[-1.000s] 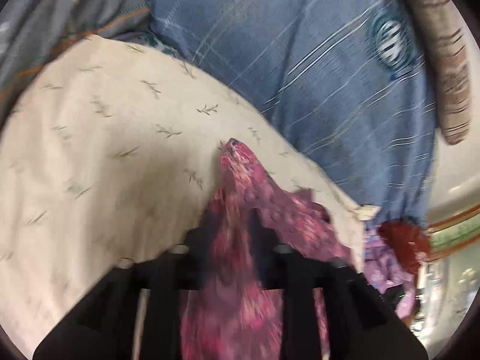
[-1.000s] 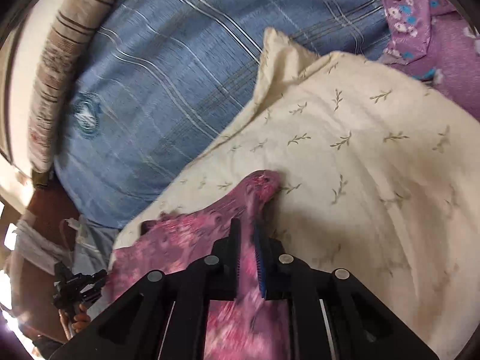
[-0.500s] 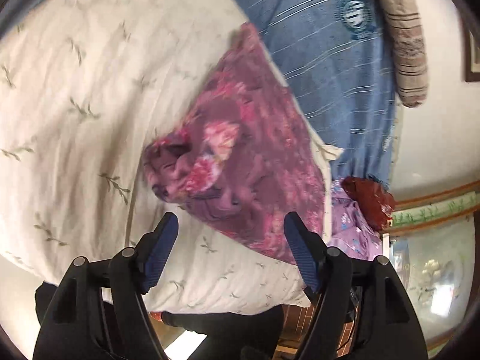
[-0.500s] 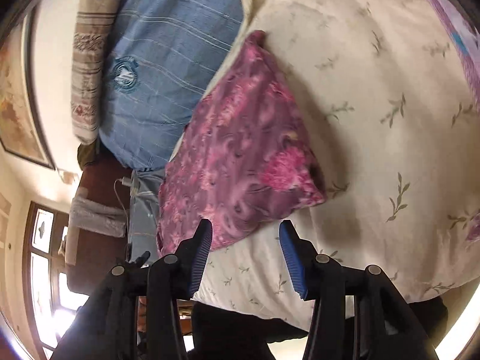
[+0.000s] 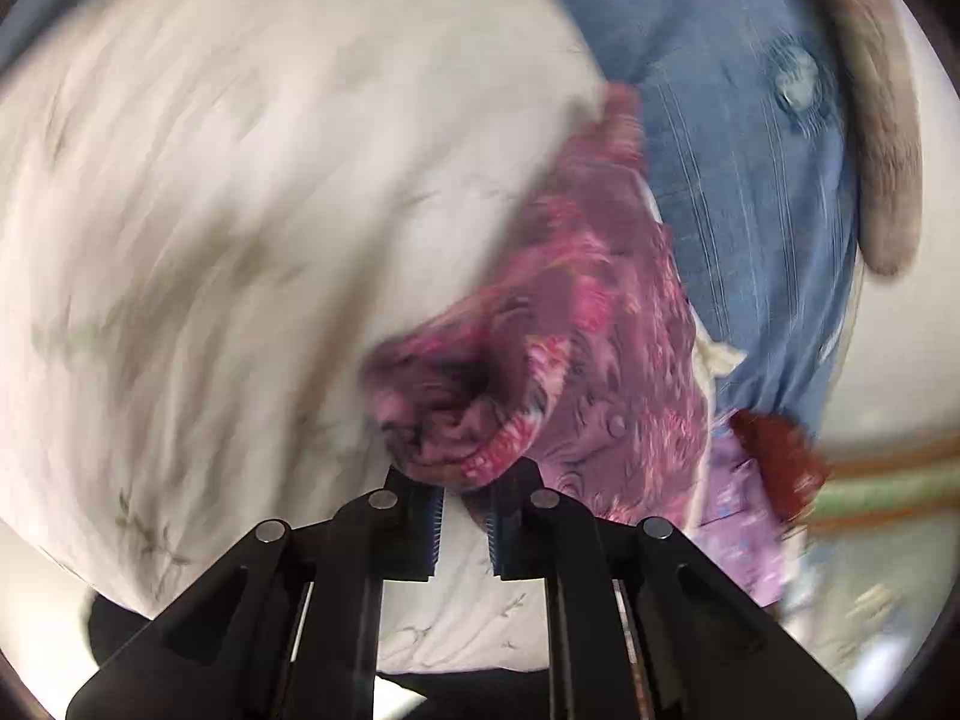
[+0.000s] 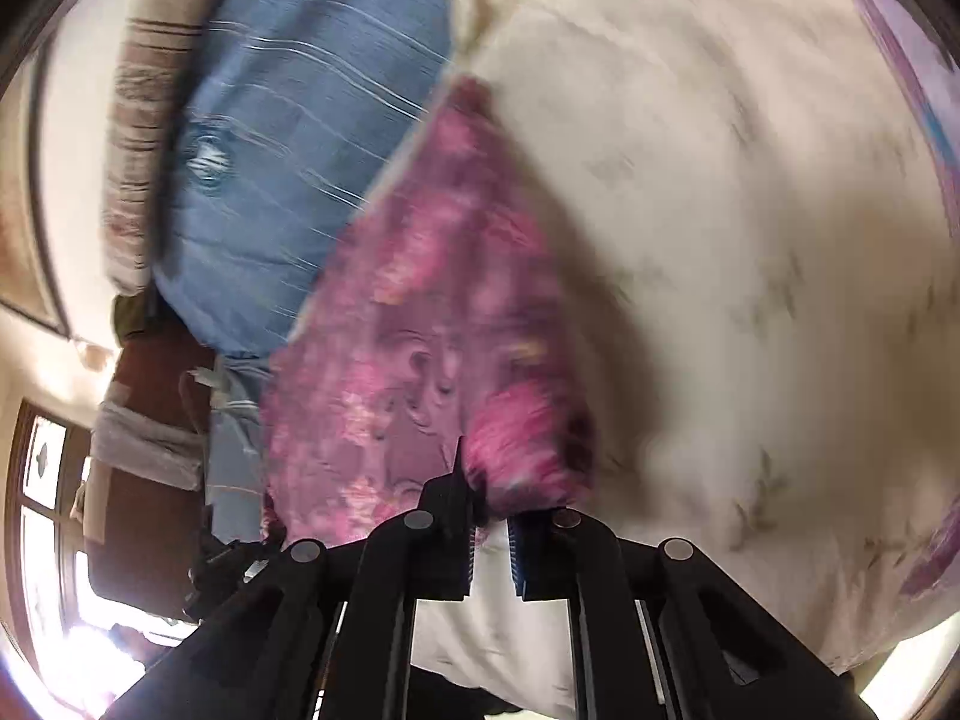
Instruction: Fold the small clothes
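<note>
A pink and purple floral garment [image 5: 576, 348] lies folded on a cream leaf-print cloth [image 5: 240, 192]. In the left wrist view my left gripper [image 5: 462, 516] sits at the garment's near bunched corner, jaws narrowly apart, with the cloth edge at the fingertips. In the right wrist view the same garment [image 6: 420, 324] lies on the cream cloth [image 6: 750, 240]. My right gripper [image 6: 489, 540] is at its near corner, jaws narrowly apart. Both views are blurred.
A blue striped fabric with a round logo [image 5: 750, 180] lies beyond the garment, with a striped bolster [image 5: 882, 138] behind it. A lilac floral cloth [image 5: 738, 516] and a red item [image 5: 774, 450] lie at the right. A window [image 6: 42, 510] shows at the left.
Both grippers let go of the garment and opened wide, then narrowed their jaws and moved in to its near corners. The garment now lies on the cream cloth.
</note>
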A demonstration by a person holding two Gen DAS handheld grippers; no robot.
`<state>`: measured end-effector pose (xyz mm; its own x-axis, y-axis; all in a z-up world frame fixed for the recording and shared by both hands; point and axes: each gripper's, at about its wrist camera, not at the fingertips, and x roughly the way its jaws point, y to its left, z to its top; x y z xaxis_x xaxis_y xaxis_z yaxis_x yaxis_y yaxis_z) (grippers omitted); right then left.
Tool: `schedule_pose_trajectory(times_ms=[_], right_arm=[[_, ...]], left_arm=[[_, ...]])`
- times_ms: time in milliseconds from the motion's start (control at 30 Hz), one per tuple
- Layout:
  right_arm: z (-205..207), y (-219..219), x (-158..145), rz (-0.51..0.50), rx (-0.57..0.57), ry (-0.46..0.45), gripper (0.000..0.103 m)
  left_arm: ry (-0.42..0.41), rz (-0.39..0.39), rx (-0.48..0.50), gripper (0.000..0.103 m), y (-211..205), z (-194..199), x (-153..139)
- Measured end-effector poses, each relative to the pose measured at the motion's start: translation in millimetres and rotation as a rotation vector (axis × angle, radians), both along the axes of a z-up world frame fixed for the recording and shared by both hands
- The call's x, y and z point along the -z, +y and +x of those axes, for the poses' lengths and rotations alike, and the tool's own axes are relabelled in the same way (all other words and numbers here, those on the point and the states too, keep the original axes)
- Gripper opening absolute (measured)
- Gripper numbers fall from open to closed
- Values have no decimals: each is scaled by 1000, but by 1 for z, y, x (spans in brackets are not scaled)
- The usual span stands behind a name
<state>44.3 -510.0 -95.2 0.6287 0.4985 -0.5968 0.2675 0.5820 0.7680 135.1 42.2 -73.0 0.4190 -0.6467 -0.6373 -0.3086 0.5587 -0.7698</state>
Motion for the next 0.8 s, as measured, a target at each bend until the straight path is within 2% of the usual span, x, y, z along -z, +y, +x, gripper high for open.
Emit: schedule_pose_trajectory(times_ms=[33, 67, 200, 267, 333, 400, 467, 633, 700, 733, 800], right_arm=[[-5, -1, 4, 33, 5, -4, 10], [-10, -3, 3, 45, 12, -12, 15], [-27, -18, -19, 9, 38, -56, 17], [-33, -27, -24, 18, 62, -68, 26], [-37, -30, -27, 30, 86, -74, 32], [-40, -27, -29, 42, 86, -80, 32], [-43, -20, -41, 7, 90, -110, 32], [-51, 1, -103, -207, 113, -322, 32], [-40, 14, -119, -249, 63, -385, 40], [-29, 23, -122, -265, 25, -386, 44], [0, 47, -122, -294, -52, -375, 44]], left_arm=[[3, -36, -12, 10, 8, -5, 1], [-1, -27, -18, 12, 14, -9, -4], [-93, 92, -27, 16, 34, -29, -39], [-155, 137, -10, 22, 32, -33, -59], [-201, 202, 27, 53, 18, -32, -76], [-235, 251, 46, 60, 4, -27, -88], [-248, 242, 62, 60, -3, -16, -92], [-222, 155, 47, 60, -4, 3, -87], [-223, 145, 42, 60, -4, 2, -85], [-219, 147, 42, 60, -7, 2, -84], [-210, 136, 38, 60, -6, 1, -81]])
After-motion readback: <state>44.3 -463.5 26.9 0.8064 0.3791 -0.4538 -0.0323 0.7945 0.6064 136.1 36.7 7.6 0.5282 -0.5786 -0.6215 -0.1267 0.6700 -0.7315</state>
